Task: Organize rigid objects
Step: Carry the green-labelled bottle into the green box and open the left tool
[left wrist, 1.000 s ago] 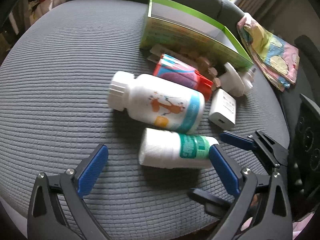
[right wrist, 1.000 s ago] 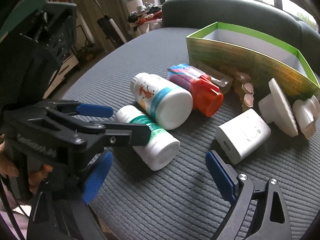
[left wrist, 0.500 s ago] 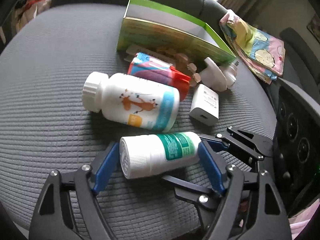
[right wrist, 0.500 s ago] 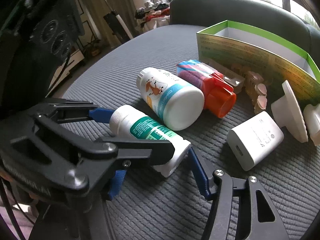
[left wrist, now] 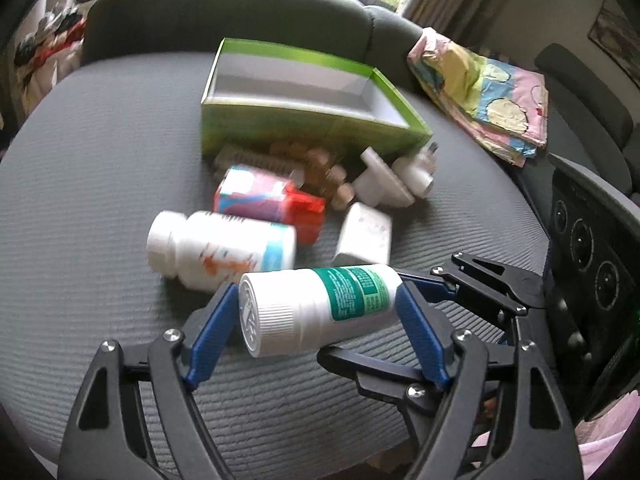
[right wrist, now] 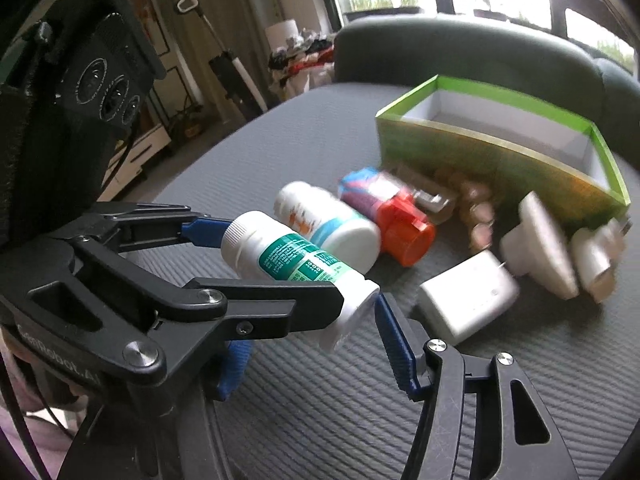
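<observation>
A white bottle with a green label hangs just above the grey cushion. My left gripper is shut on it lengthwise, one blue pad on the cap and one on the base. From the right, my right gripper clamps the same bottle across its base end. In the right wrist view the right gripper has its right pad against the base rim, while its left pad is partly hidden behind the left gripper. The open green box stands behind, with nothing visible inside.
In front of the box lie a bigger white bottle with a blue band, a red-capped colourful container, a white charger, white plug pieces and small brownish items. A folded colourful cloth lies at the far right.
Both grippers closed from wide open onto the green-labelled bottle, which lay on the cushion. They have raised it, and the other objects now look farther away.
</observation>
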The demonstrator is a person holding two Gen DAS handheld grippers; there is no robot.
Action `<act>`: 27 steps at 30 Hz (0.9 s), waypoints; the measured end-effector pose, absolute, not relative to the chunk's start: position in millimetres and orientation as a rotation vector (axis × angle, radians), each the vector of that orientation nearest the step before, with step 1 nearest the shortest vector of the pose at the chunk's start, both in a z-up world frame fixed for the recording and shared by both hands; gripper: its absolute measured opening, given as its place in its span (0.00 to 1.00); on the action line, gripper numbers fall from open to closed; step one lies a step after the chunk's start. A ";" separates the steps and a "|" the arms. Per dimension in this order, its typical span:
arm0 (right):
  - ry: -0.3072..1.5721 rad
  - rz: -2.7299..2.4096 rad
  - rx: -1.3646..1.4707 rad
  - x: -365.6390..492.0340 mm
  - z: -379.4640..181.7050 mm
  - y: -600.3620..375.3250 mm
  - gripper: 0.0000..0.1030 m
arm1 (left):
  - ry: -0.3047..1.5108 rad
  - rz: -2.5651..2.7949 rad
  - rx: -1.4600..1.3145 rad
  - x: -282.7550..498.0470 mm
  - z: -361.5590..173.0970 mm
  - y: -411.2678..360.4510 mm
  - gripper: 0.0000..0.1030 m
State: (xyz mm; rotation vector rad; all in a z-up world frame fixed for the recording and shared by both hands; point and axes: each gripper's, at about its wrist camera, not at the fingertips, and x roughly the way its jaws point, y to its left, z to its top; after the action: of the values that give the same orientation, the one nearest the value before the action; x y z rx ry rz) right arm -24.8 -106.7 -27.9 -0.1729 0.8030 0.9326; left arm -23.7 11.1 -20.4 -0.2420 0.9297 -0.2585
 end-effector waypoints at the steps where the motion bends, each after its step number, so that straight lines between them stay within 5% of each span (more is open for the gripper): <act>1: 0.803 0.933 -0.173 -24.8 -27.9 -106.7 0.60 | 0.922 -0.262 -0.233 -21.2 -16.9 8.4 0.77; 27: 0.691 0.817 -0.105 75.7 39.9 -151.7 0.60 | 0.802 -0.327 -0.116 96.5 39.0 -32.3 0.77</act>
State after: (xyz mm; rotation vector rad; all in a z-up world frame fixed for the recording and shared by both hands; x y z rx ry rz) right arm 75.7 -151.7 39.9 -0.1047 0.6909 0.8169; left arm 96.5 -32.3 39.0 -0.1155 0.8020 -0.3275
